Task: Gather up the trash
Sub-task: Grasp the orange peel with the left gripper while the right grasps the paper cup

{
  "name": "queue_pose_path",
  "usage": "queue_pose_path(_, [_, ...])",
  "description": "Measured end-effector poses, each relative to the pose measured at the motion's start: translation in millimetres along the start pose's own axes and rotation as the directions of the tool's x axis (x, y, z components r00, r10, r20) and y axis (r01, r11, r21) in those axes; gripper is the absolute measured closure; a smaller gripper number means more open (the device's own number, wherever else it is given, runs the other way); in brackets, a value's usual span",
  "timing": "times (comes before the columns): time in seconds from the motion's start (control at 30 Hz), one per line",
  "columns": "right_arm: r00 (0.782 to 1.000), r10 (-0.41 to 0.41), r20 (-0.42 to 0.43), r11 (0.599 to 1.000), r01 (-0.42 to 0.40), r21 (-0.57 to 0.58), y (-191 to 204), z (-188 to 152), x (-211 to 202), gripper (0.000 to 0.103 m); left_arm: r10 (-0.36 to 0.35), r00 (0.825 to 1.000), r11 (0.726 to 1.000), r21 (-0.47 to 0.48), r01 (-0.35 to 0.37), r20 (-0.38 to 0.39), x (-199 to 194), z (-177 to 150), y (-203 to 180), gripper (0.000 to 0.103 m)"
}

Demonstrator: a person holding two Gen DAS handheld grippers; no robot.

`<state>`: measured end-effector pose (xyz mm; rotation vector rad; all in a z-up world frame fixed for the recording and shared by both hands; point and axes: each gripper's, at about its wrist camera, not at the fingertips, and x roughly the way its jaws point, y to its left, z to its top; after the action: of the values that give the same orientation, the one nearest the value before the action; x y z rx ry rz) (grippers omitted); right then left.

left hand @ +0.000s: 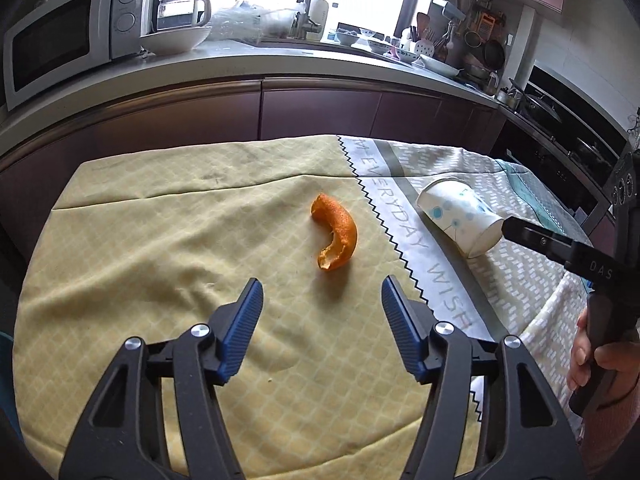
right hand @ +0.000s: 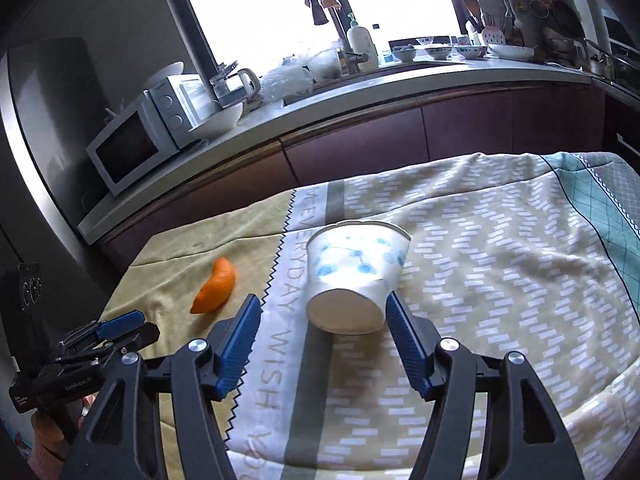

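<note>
On my left side, the left gripper hangs over the pale yellow quilted cloth with its blue ribbed pads spread wide and nothing between them. The curled strip of orange peel lies flat on that cloth just ahead of the jaws and roughly on their centre line, apart from both pads. I read that line-up as deliberate: the peel is low and thin, so I would want the tips straddling it before coming down.

Further right, past the zigzag seam, the white paper cup with blue dandelion print lies on its side on the grey and cream patterned cloth, base turned towards my right gripper and open rim pointing away. Being tipped over, it offers its round wall rather than its rim, which suits a sideways squeeze.

The right jaws are also spread. The cup's base sits just ahead of the fingertips and towards the right-hand pad, whose tip is at the cup's lower edge; I cannot tell whether it touches. The left-hand pad stands clear of it. Nothing is pinched yet, so both pieces of trash remain on the cloth, uncollected.
</note>
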<state>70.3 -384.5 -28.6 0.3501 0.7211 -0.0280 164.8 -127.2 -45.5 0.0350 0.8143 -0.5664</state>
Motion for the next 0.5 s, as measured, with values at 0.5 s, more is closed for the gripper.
queue_pose_path(0.5, [0.998,-0.004,-0.057,0.999,0.006,0.045,-10.4,11.1,39.9,0.035,-0.041,0.993,0.999,-0.013,0.039,-0.108,65.4,26.4,-13.1,0.056])
